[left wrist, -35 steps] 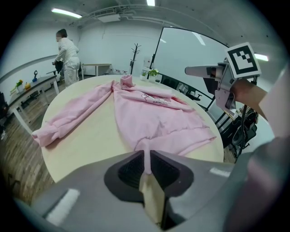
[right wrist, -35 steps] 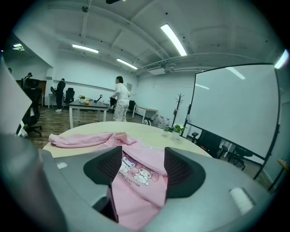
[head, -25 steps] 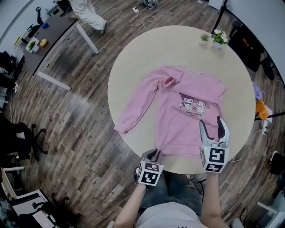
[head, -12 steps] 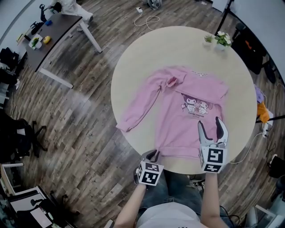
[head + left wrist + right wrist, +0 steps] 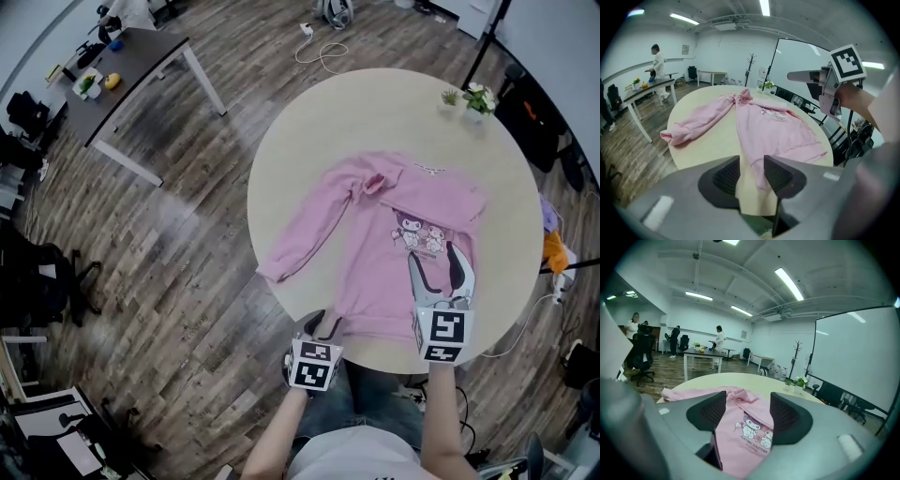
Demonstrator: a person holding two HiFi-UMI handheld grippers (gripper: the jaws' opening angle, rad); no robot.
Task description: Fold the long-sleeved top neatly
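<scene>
Pink long-sleeved top point(image 5: 375, 253) lay spread front up on the round table point(image 5: 309, 122), its collar toward 12 o'clock and its hem at the table's 6 o'clock edge. One sleeve point(image 5: 314, 230) stretched out toward 8 o'clock, with the cuff close to the rim. A cartoon print point(image 5: 422, 234) showed on the chest.

Left gripper point(image 5: 323, 325) stood at the 7 o'clock corner of the hem. Its jaws had just been opening and were released: the hem's corner showed in the gap between them, but the pads did not press on it.

Right gripper point(image 5: 433, 253) hung over the lower part of the top at 5 o'clock, jaws spread wide and grasping nothing.

Two small potted plants point(image 5: 473, 97) stood at the table's 1 o'clock rim. A dark desk point(image 5: 131, 66) stood on the wooden floor point(image 5: 187, 234) at 10 o'clock.
</scene>
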